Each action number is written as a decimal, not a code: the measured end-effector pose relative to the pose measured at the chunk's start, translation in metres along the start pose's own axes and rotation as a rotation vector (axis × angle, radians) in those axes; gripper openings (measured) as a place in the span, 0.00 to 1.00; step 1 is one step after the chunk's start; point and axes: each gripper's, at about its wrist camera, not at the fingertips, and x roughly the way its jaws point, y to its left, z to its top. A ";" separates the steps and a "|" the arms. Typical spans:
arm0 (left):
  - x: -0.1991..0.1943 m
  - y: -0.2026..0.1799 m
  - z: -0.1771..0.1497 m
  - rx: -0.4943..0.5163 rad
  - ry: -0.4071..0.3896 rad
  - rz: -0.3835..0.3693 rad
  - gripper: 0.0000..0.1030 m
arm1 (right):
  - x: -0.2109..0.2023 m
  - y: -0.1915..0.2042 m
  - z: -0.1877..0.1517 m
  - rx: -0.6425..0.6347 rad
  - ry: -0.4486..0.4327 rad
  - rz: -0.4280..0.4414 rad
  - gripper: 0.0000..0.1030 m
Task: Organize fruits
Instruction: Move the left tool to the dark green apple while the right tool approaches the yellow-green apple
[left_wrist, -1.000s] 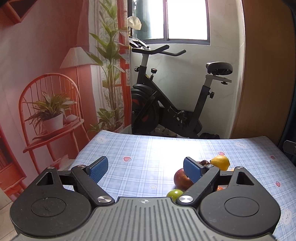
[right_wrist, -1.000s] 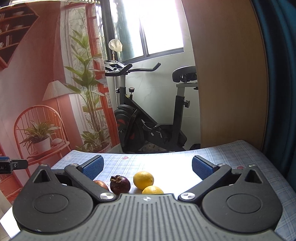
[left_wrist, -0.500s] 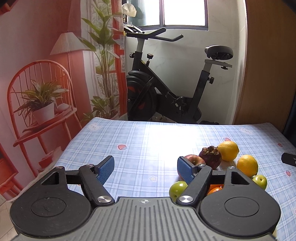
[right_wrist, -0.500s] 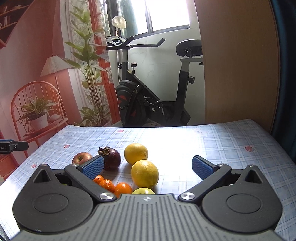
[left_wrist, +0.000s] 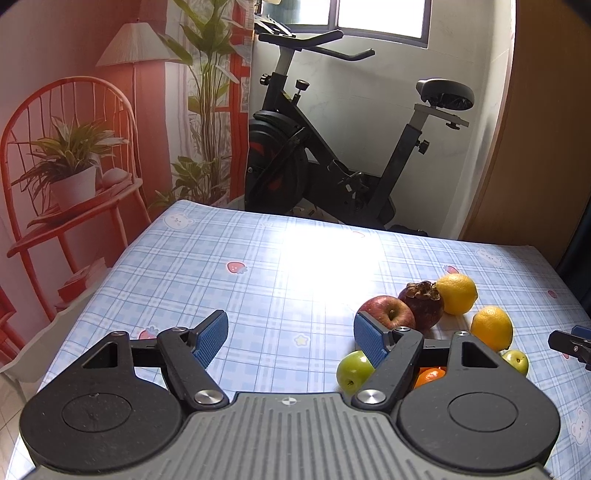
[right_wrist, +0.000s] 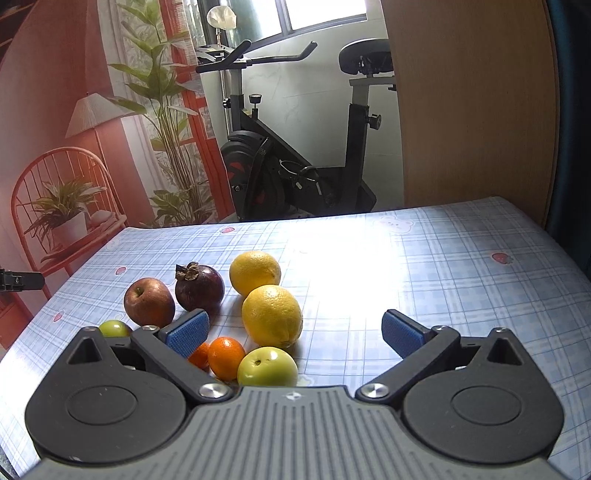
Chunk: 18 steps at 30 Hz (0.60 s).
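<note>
Fruit (right_wrist: 271, 315) clusters on checked tablecloth (right_wrist: 424, 280) before exercise bike (right_wrist: 288, 162)

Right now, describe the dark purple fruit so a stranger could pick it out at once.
On the blue checked tablecloth lies one cluster of fruit. At its far edge, the mangosteen sits between a red apple and a lemon. It alone is dark purple with a dried brown cap.

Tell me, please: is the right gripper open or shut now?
Open. The right gripper has its two blue pads standing far apart above the checked tablecloth, and no fruit is pressed between them.
</note>
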 end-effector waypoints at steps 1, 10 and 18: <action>-0.002 0.000 0.001 -0.001 0.005 0.000 0.75 | 0.000 0.001 -0.001 0.000 0.005 0.005 0.98; -0.024 0.002 0.001 0.001 0.014 0.003 0.75 | -0.001 0.018 -0.009 -0.023 0.035 0.041 0.98; -0.015 0.008 -0.008 0.013 0.034 0.026 0.74 | -0.001 0.028 -0.019 -0.071 0.032 0.034 0.88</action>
